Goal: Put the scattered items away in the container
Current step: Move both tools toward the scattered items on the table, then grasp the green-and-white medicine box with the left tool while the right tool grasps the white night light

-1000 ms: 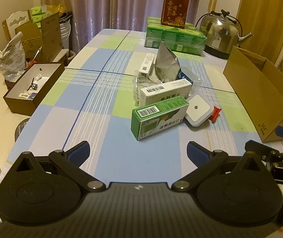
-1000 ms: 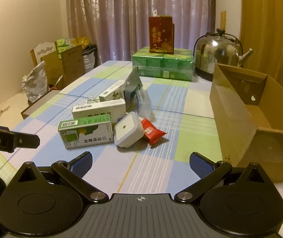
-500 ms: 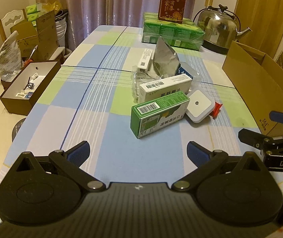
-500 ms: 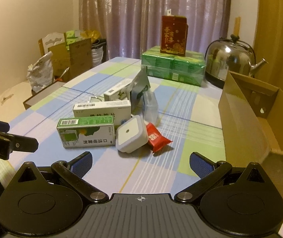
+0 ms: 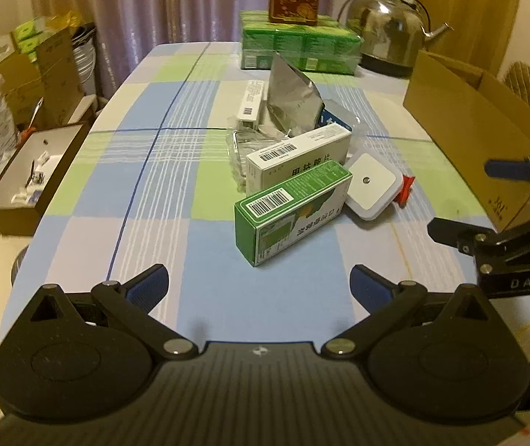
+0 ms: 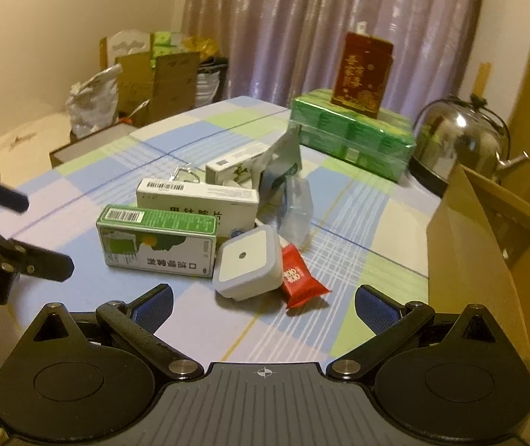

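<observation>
A heap of items lies mid-table: a green box [image 5: 291, 210] [image 6: 157, 239], a white box [image 5: 298, 160] [image 6: 198, 200] behind it, a white square case [image 5: 371, 186] [image 6: 248, 262], a red snack packet [image 6: 298, 277] [image 5: 405, 187], a silver foil pouch [image 5: 291, 100] and a slim white box [image 5: 252, 102] [image 6: 235, 165]. The brown cardboard box [image 5: 477, 126] [image 6: 488, 245] stands open at the right. My left gripper [image 5: 259, 288] is open, short of the green box. My right gripper [image 6: 263, 303] is open, just before the case and packet. Both hold nothing.
Green packs [image 5: 300, 46] [image 6: 354, 137] topped by a red carton [image 6: 363, 74] and a steel kettle [image 5: 387, 37] [image 6: 462, 141] stand at the far end. An open brown tray [image 5: 32, 178] and cartons [image 6: 157, 81] lie off the table's left side.
Both grippers have moved forward and lower toward the heap, so the items look larger. Both stay open and nothing has been taken hold of.
</observation>
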Demonstrator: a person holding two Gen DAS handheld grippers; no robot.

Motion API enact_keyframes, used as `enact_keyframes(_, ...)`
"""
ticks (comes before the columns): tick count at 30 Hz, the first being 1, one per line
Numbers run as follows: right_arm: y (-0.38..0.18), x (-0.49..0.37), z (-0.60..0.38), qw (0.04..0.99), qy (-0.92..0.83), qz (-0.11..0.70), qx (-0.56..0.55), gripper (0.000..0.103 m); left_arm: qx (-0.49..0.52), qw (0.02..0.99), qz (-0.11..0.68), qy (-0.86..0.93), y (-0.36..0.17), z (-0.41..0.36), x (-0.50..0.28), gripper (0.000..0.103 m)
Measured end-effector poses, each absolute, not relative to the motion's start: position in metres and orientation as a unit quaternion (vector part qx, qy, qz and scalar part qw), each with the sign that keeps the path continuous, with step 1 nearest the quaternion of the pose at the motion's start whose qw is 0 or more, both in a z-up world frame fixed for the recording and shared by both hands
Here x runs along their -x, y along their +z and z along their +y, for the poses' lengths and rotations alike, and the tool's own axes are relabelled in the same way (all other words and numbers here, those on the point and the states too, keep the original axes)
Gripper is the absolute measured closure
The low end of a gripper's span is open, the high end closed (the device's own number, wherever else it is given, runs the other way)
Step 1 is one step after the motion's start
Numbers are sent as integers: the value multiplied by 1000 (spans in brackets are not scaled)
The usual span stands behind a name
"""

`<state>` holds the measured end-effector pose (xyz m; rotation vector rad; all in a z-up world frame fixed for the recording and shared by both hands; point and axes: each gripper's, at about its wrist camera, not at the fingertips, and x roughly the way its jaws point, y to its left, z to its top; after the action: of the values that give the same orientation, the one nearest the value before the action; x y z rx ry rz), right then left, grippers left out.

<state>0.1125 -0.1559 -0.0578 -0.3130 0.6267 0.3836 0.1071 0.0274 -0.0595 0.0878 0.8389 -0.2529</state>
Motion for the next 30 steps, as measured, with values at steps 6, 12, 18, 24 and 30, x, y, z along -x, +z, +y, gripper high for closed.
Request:
enact_keyframes(6,-72,-128,-144,909,204,301,204,2,-68,901,406,-137,-69,32,-125,1)
enact_keyframes(12,-85,-143,-134,901,206,307,227,2,-98,895,403,-165,-79,28,-139,1)
enact_keyframes(18,-96,-153,-127,893,212,313,244,9,-129,887,396,-198,-89,18,-156,1)
enact_keyframes(24,-105,-166,-127,889,214,317,251,14,-150,878,396,-225,-100,11,-172,17)
enact_keyframes(30,-110,-173,-123,880,228,317,270,17,-144,873,398,-242,-106,11,-183,46)
